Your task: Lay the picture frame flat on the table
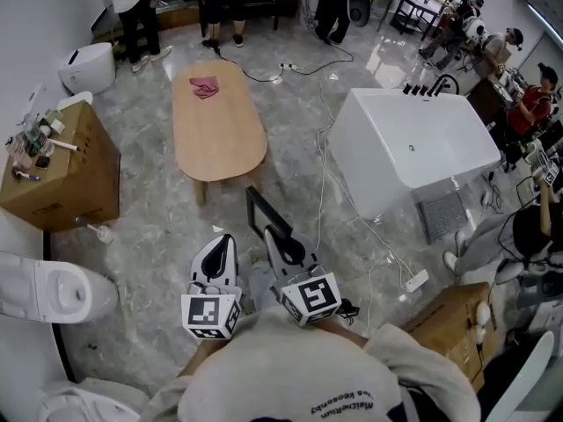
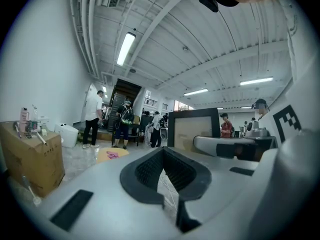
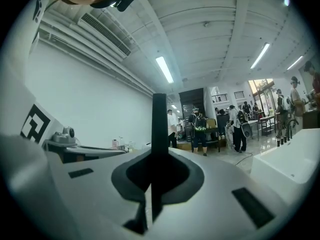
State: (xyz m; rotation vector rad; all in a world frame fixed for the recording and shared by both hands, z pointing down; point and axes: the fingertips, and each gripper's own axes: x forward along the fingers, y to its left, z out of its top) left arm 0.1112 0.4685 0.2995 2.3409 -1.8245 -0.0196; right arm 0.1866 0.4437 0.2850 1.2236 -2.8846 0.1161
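Picture frame (image 1: 266, 215) clamped by one edge in right tongs (image 1: 274, 238), held upright in the air. Left tongs (image 1: 223, 243) pressed together, empty, alongside at nine o'clock. Probably the carrying step. Bench (image 1: 220, 139) well apart at twelve o'clock, pink cloth (image 1: 204, 87) at far end. Next: approach, lower over bare near end, tip flat, release.

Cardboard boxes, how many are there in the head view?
2. One cardboard box stands at the left, small items on top; the other sits at the lower right, below the white bathtub. More may be out of sight.
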